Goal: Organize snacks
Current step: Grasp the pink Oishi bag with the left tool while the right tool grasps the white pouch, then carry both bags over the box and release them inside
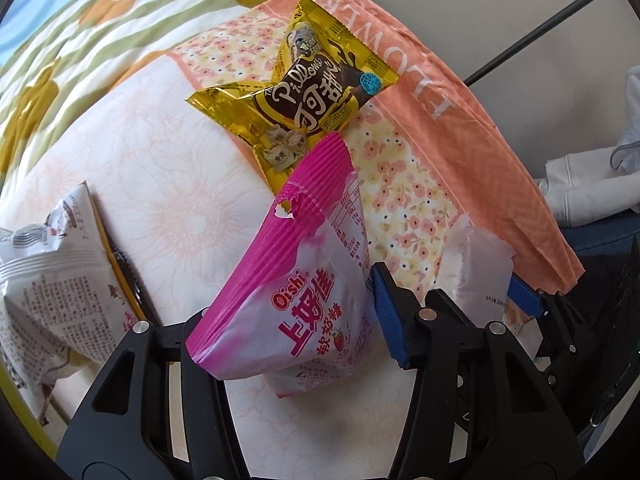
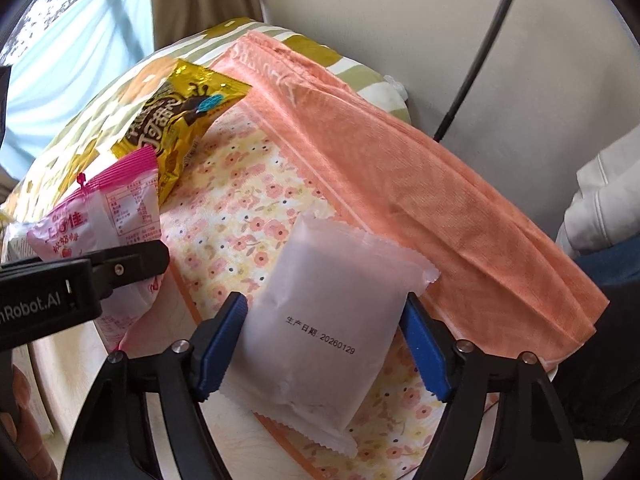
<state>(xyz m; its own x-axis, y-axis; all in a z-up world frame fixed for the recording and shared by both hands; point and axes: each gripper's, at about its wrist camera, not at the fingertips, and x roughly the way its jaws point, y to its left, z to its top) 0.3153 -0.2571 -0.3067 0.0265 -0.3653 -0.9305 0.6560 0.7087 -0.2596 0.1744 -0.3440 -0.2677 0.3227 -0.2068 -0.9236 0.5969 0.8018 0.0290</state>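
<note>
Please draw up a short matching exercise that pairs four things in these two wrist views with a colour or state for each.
Things
1. Oishi packet
2. Pillows packet
3. frosted white packet
4. folded bag

Descriptions
A. gold wrapper, lying on the floral cloth
B. between the right gripper's blue pads
C. plain salmon orange, lying near the wall
D. pink edged, held in the left gripper

Pairs: 1-D, 2-A, 3-B, 4-C

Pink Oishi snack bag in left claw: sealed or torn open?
Cannot tell fully: the pink Oishi snack bag has a ragged hole in its crimped top seal, but no open mouth shows.
</note>
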